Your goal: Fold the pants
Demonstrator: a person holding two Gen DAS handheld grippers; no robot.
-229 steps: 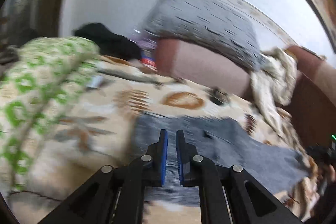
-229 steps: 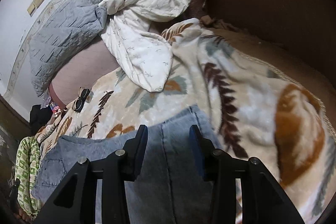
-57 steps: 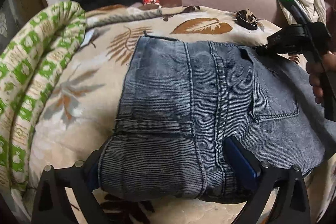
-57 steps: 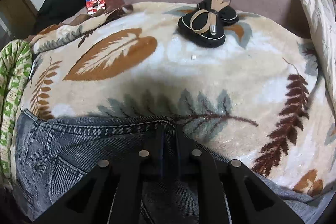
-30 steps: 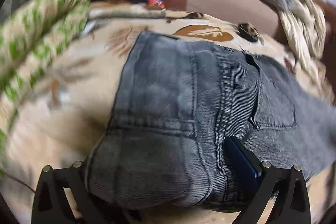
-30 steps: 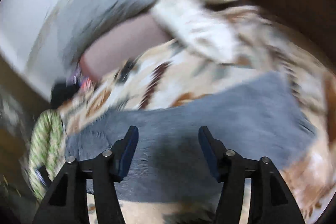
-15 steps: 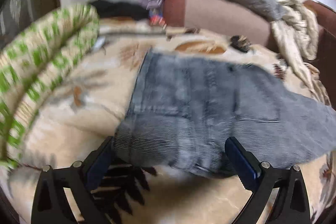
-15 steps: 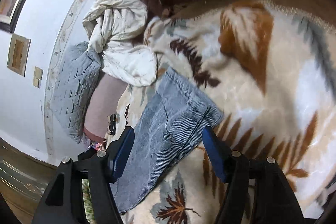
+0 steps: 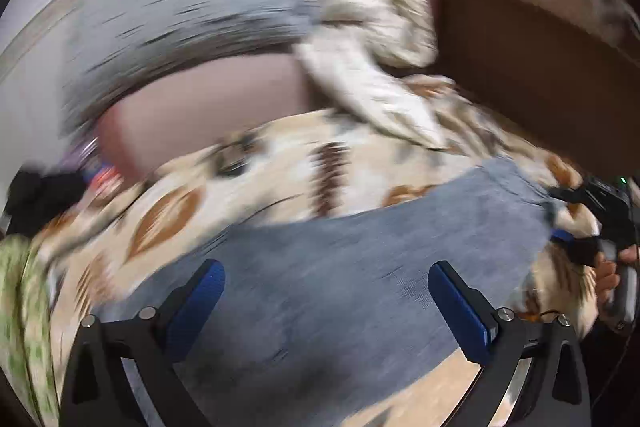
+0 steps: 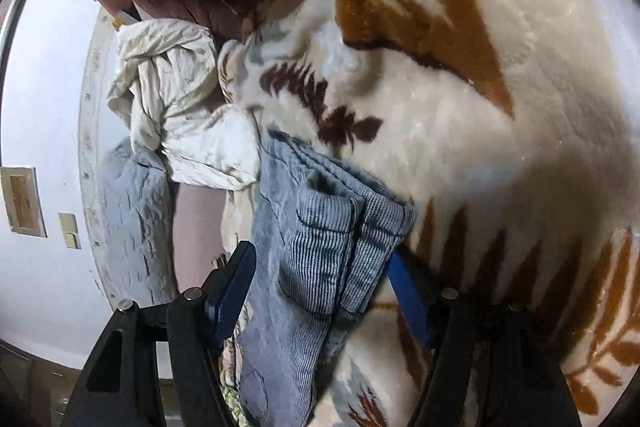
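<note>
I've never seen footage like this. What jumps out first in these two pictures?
The blue jeans, stretched across a cream blanket with big brown leaf prints. Black tools with blue pads frame each view: the right gripper straddles the jeans' stacked hems with jaws wide, and the left gripper is also spread open over the denim. A crumpled cream quilt lies behind.

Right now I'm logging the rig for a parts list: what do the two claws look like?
Both match: the left claw and right claw have matte black angular frames, silver round bolts and flat blue finger pads. The right claw's body, seen from the left wrist, carries a green light.
</note>
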